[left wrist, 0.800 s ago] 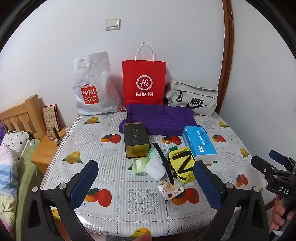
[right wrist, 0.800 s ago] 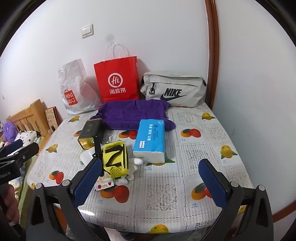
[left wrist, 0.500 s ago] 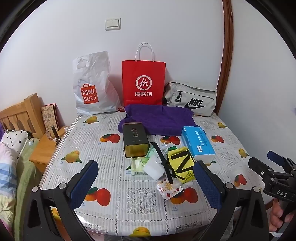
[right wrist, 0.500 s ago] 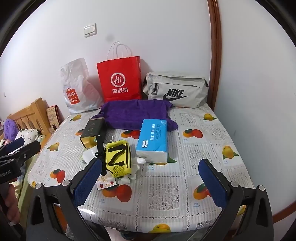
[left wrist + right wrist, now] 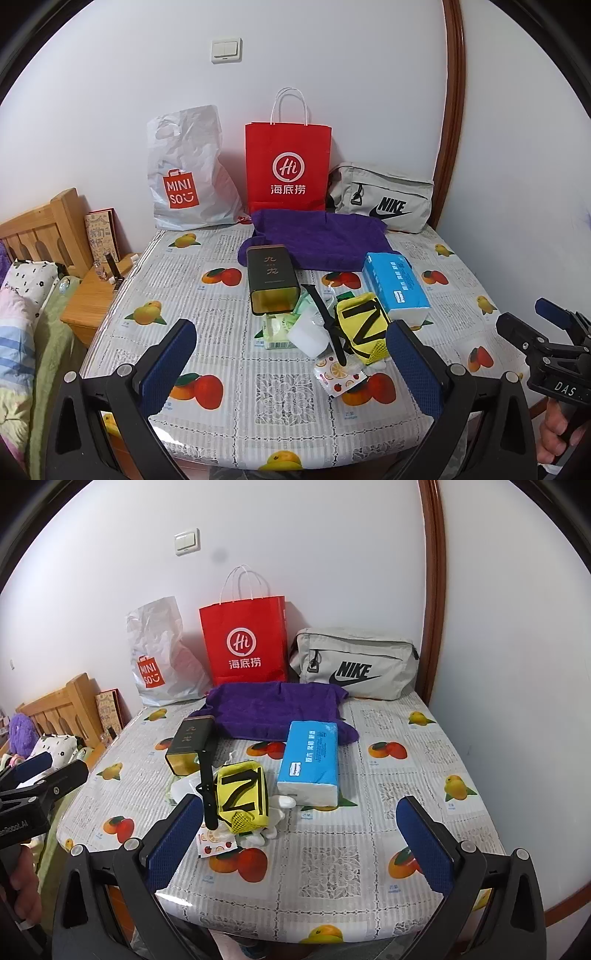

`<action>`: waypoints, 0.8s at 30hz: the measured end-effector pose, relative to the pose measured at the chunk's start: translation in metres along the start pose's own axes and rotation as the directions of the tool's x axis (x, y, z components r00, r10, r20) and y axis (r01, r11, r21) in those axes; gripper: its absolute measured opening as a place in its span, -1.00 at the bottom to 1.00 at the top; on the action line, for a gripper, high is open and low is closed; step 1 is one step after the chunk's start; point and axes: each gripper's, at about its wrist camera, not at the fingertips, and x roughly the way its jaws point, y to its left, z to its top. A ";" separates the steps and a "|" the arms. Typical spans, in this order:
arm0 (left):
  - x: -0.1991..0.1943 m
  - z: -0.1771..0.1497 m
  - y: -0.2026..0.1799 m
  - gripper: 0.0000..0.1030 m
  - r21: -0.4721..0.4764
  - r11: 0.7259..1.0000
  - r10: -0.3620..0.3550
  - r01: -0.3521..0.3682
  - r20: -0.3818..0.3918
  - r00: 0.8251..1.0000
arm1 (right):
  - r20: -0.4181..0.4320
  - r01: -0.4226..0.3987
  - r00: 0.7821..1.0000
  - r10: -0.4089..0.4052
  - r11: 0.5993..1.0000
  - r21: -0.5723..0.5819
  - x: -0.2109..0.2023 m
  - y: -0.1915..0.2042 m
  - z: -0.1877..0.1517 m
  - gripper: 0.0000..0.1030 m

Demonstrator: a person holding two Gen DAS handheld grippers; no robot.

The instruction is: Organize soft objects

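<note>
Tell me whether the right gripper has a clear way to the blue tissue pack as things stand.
Probably yes. The right gripper is open and empty, short of the table's near edge. The blue tissue pack lies ahead with bare tablecloth in between; the yellow pouch sits beside it, apart, nothing on top.

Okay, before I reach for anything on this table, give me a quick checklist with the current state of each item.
1. Left gripper open and empty: ok, jaws wide with nothing between them.
2. Right gripper open and empty: ok, same.
3. Purple towel free to lift: not ok, the dark tin lies on its near edge.
4. Blue tissue pack clear of the pile: ok, it lies apart from the yellow pouch, though it may overlap the towel's edge.
5. Yellow pouch free: not ok, a black strap lies alongside it and small packets sit under it.
6. Red paper bag open to receive things: cannot tell, its mouth is not visible.
</note>
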 end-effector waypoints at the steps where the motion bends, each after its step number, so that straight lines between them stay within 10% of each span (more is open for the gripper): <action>1: 0.000 0.000 0.000 1.00 0.000 1.000 -0.001 0.001 0.001 1.000 | 0.000 0.000 1.000 0.000 1.000 -0.001 0.000 0.000 0.000 0.99; 24: -0.001 -0.004 0.002 1.00 0.002 1.000 0.002 -0.002 0.005 1.000 | 0.005 -0.004 1.000 0.004 1.000 -0.008 0.000 0.002 -0.002 0.99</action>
